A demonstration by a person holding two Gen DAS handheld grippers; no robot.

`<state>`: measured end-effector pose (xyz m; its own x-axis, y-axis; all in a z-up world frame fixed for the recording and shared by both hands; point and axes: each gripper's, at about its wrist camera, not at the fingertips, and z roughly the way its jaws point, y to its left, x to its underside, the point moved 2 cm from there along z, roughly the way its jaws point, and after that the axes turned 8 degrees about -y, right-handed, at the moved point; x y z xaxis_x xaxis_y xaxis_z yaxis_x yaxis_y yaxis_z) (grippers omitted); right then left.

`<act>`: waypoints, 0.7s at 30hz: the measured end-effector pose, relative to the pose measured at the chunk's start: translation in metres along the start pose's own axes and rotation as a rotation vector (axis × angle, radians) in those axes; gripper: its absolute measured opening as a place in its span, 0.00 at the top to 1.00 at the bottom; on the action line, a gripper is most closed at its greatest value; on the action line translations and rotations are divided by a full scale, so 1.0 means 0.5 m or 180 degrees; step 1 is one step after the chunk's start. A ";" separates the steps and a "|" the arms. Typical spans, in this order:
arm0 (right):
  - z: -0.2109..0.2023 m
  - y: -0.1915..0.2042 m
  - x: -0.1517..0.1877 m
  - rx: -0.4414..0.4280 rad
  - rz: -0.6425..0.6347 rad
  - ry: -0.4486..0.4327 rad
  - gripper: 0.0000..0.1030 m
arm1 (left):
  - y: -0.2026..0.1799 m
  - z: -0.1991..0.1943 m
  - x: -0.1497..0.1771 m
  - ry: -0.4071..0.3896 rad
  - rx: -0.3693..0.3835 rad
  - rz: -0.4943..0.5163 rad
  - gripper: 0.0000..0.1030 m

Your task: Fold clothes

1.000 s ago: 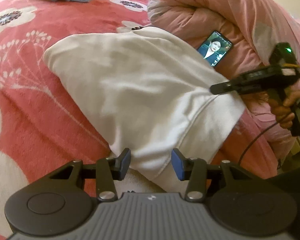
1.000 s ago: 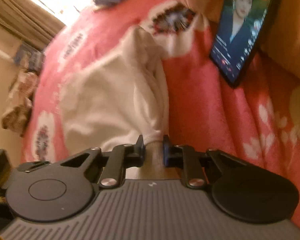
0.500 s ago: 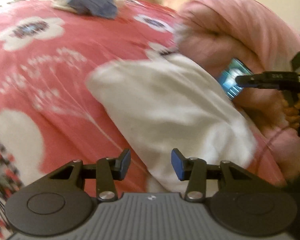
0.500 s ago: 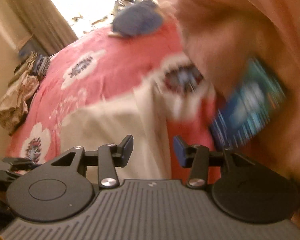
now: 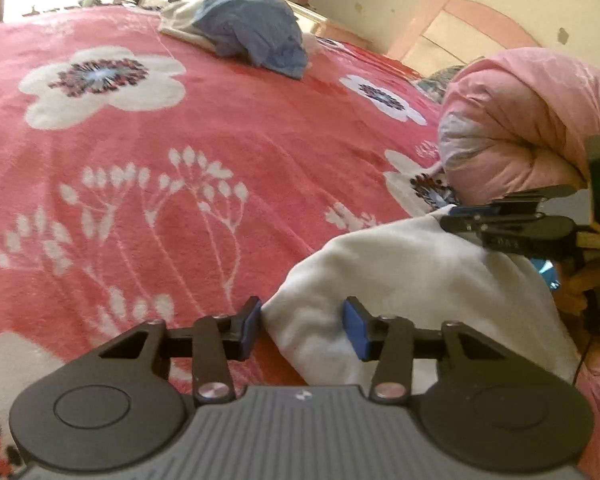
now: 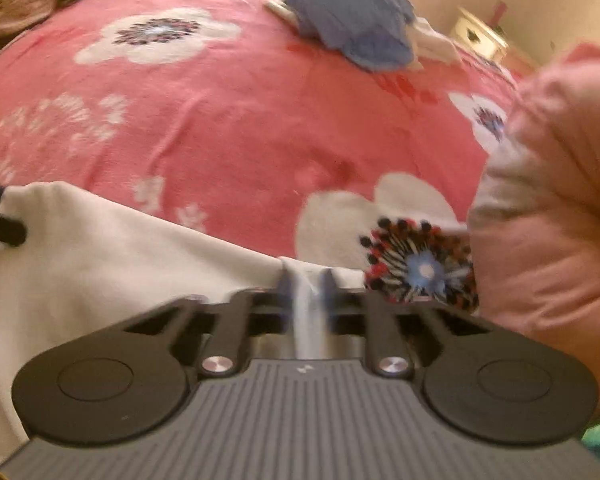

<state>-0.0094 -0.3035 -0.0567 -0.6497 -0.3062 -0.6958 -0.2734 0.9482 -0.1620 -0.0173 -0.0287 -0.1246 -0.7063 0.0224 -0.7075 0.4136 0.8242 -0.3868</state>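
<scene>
Two hand-held grippers work over one bed point(image 5: 220, 128) spread with a pink flowered blanket. The left hand-held gripper point(image 5: 302, 326) has its jaws apart, straddling a corner of the one white garment point(image 5: 420, 280) lying at the near right of the bed. One blue heap of clothes point(image 5: 256, 36) lies at the far edge. The right hand-held gripper point(image 6: 306, 292) has just been closing and is clamped on a fold of the white garment. One pink quilt point(image 5: 532, 116) is bunched at the right.

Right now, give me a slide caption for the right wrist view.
Right gripper shut on the white garment's edge, on a red floral blanket, pink duvet alongside.
</scene>
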 end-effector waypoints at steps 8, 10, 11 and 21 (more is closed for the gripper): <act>-0.019 -0.207 0.068 -0.0036 0.2581 -0.0175 1.00 | 0.027 -0.016 0.013 -0.0053 0.0304 -0.0049 0.72; -0.026 -0.234 0.078 -0.0079 0.2893 -0.0205 1.00 | 0.031 -0.019 0.013 -0.0061 0.0344 -0.0083 0.73; -0.031 -0.233 0.069 -0.0209 0.2893 -0.0236 0.97 | 0.030 -0.021 0.012 -0.0075 0.0355 -0.0076 0.73; 0.064 -0.161 0.007 -0.0611 0.2702 0.0392 0.87 | 0.005 -0.056 0.017 -0.0327 0.0305 0.0172 0.82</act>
<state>0.0331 -0.3780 -0.0683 -0.7567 0.4784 -0.4455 0.2295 0.8325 0.5042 -0.0382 -0.0104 -0.1150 -0.6210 0.0030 -0.7838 0.5059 0.7654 -0.3979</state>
